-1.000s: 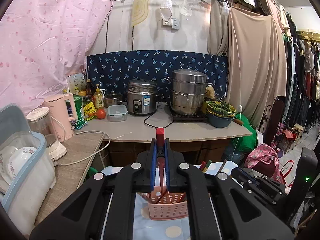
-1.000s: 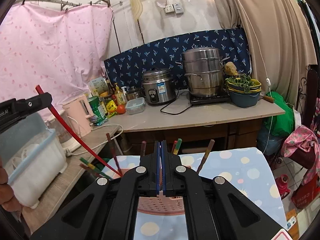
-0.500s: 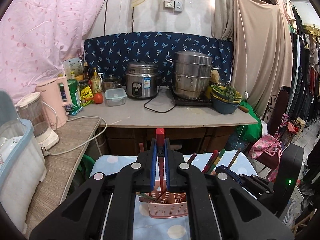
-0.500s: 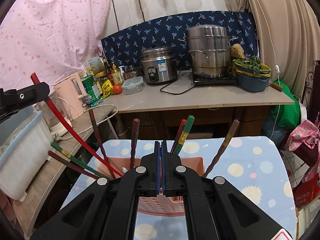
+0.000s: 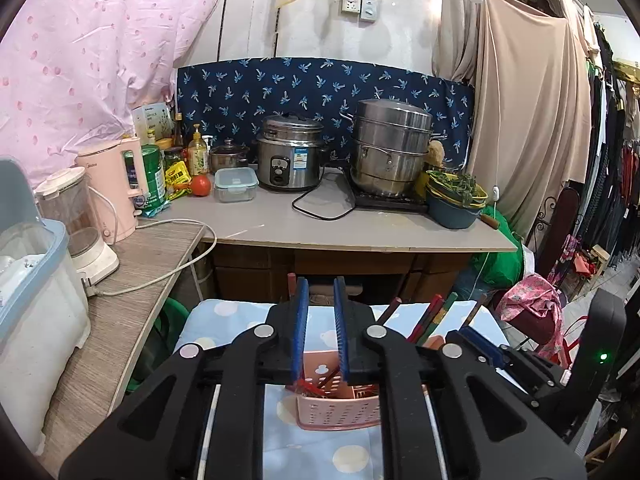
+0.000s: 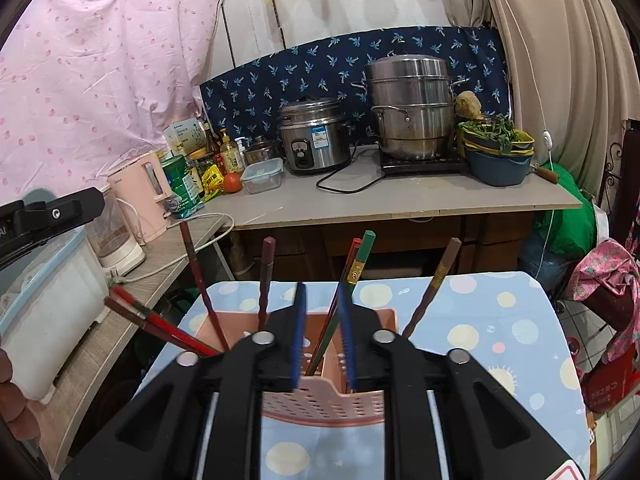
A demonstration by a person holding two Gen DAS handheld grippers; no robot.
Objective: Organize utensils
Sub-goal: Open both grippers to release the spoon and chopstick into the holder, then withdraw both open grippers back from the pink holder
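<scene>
**Chopsticks in the basket, both tools let go**

My left gripper (image 5: 320,320) and right gripper (image 6: 322,334) hover over the pink basket (image 6: 320,404) on the dotted tablecloth (image 6: 480,320), jaws just opening, gripping nothing. The chopsticks (image 6: 266,276) stand leaning inside the basket.

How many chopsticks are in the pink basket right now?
7 chopsticks: two leaning left, two back-left, red and green centre, one right. Right gripper may hide others.
</scene>
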